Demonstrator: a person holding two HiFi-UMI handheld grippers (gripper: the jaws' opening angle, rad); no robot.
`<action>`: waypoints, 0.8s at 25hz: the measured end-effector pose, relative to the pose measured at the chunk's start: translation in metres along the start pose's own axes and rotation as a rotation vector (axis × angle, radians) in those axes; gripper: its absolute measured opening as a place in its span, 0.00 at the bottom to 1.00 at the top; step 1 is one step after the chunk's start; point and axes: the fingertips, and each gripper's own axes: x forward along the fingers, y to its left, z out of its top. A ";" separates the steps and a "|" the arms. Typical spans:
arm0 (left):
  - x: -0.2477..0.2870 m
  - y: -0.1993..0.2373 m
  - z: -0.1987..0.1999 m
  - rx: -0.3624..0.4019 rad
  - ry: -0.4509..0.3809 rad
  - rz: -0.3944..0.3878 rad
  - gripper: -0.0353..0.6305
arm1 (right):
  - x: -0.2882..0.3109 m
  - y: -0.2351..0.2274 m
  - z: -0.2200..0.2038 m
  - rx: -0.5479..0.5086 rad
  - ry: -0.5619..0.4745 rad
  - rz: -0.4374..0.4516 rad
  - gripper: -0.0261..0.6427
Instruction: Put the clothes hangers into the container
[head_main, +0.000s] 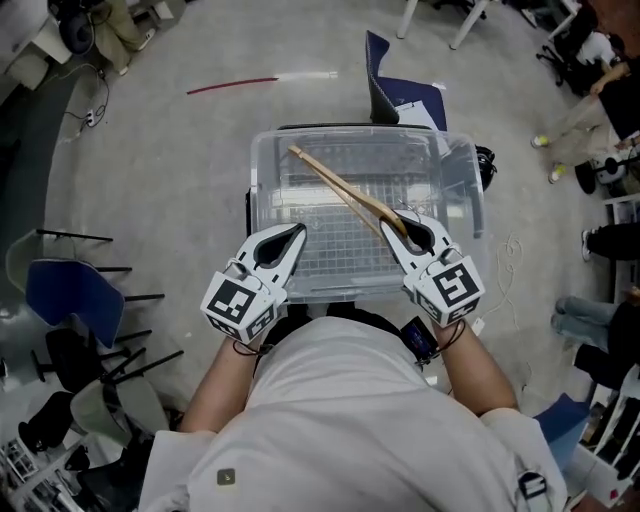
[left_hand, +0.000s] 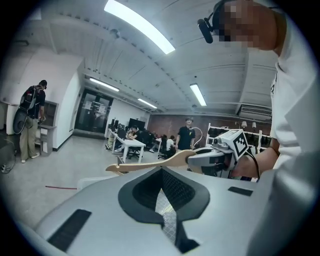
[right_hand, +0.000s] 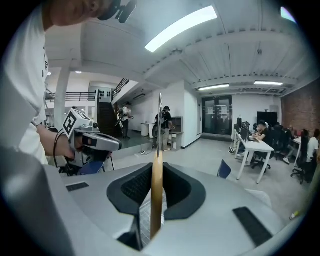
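A clear plastic container (head_main: 262, 170) stands on the floor in front of me. My right gripper (head_main: 395, 222) is shut on one end of a wooden clothes hanger (head_main: 340, 185), which slants up and to the left over the container's open top. In the right gripper view the hanger (right_hand: 157, 180) stands edge-on between the jaws of that gripper (right_hand: 152, 200). My left gripper (head_main: 298, 232) hovers at the container's near left side, shut with nothing in it. The left gripper view shows its closed pads (left_hand: 162, 197), the hanger (left_hand: 150, 164) and the right gripper (left_hand: 210, 157) beyond.
A dark blue chair (head_main: 385, 90) stands just behind the container. Stacked chairs (head_main: 80, 300) sit at the left, and a red strip (head_main: 230, 86) lies on the floor. People stand or sit at desks (left_hand: 130, 142) far off.
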 end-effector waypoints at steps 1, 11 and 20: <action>0.004 -0.001 -0.003 -0.006 0.003 0.010 0.08 | 0.002 -0.003 -0.005 -0.002 0.007 0.014 0.14; 0.044 -0.003 -0.039 -0.048 0.045 0.115 0.08 | 0.029 -0.032 -0.066 0.009 0.101 0.197 0.14; 0.060 0.010 -0.080 -0.092 0.121 0.167 0.08 | 0.057 -0.038 -0.134 0.029 0.211 0.304 0.14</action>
